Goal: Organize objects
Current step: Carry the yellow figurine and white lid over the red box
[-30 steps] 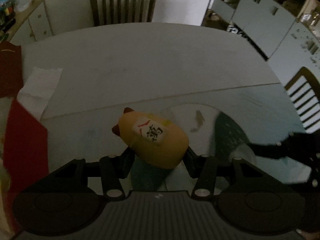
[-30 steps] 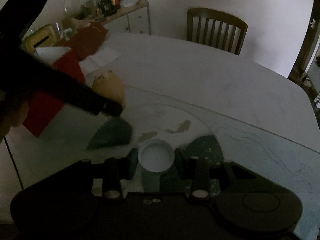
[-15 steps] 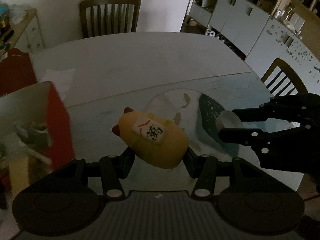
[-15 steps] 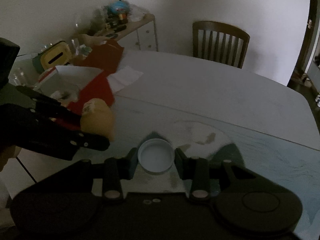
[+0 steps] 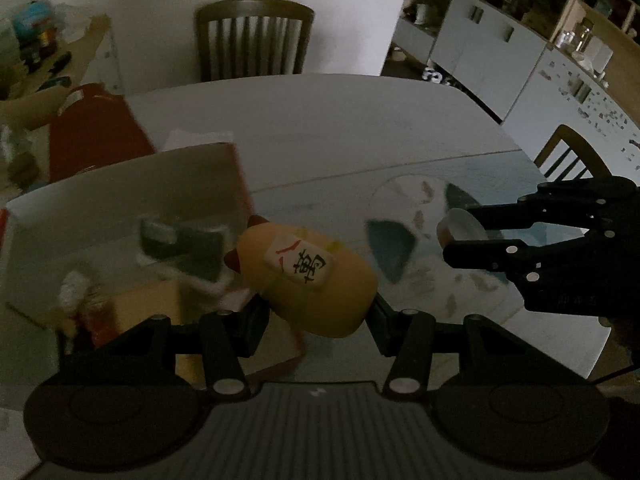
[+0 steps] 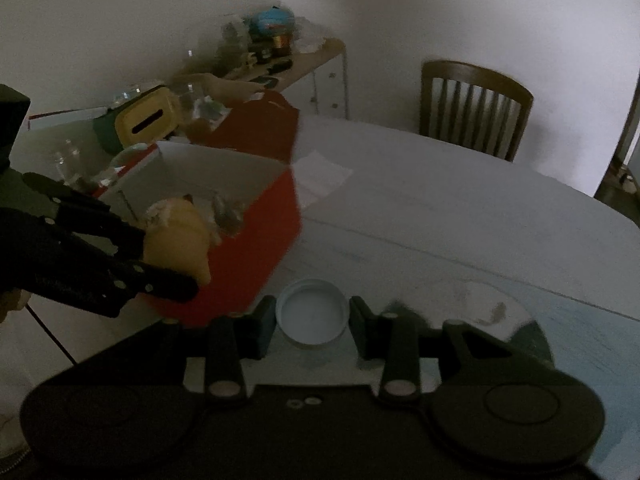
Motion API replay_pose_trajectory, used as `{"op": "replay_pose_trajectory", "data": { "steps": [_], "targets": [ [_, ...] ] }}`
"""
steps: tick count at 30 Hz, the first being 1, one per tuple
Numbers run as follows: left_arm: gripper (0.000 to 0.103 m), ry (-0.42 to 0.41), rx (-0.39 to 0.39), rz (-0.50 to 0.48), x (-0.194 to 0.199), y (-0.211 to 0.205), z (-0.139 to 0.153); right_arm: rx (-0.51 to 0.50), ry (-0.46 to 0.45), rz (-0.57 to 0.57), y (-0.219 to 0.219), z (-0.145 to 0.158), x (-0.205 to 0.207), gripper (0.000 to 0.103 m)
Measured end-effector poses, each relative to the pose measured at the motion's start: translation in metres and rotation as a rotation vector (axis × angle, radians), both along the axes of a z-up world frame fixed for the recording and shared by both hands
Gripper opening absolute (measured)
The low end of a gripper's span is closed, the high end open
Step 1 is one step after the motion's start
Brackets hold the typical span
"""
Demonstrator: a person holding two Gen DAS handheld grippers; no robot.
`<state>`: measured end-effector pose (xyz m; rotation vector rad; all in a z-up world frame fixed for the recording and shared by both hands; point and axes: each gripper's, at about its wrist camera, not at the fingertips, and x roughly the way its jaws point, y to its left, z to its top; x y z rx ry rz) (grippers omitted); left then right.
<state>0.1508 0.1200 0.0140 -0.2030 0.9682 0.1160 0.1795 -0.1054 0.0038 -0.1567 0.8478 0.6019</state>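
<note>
Yellow toy, tag with a black character facing up: clamped crosswise between the fingers of the left gripper, narrowed hard onto its body, red-tipped end poking forward past the fingertips. Carried clear of the table, not resting on anything. Big change over the last second: swung leftward, so that the red box, only a sliver at the far left edge a second ago, sat right ahead of and left of the left fingers. Open top, white inside, a few blurred items already in there, too smeared to name. Toy's front end looked to be just at the box's near corner, not yet over the middle as far as could be told. Meanwhile, white cap held between the fingers of the right gripper, closed onto its rim, open side up, same hold as before. Followed along too: box now ahead and to the left of the right fingers, much nearer than half a second back. Seen from the left wrist, right gripper off to the right of the left fingers, well apart. Meaning for the task, by judgement: both pieces picked up and brought to the box, drop-off the next stage, toy likely first. Needed yet: a little more travel forward and left before letting go, lest the toy catch the rim.
</note>
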Motion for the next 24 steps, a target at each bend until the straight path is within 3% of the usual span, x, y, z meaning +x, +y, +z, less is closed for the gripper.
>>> {"op": "replay_pose_trajectory", "data": {
  "steps": [10, 24],
  "targets": [
    [0.051, 0.033, 0.033, 0.041, -0.040, 0.060, 0.004, -0.005, -0.013, 0.048, 0.062, 0.001, -0.010, 0.038],
    [0.051, 0.113, 0.063, 0.161, -0.060, 0.141, -0.024, -0.059, -0.006, 0.074, 0.134, -0.015, 0.008, 0.038]
  ]
}}
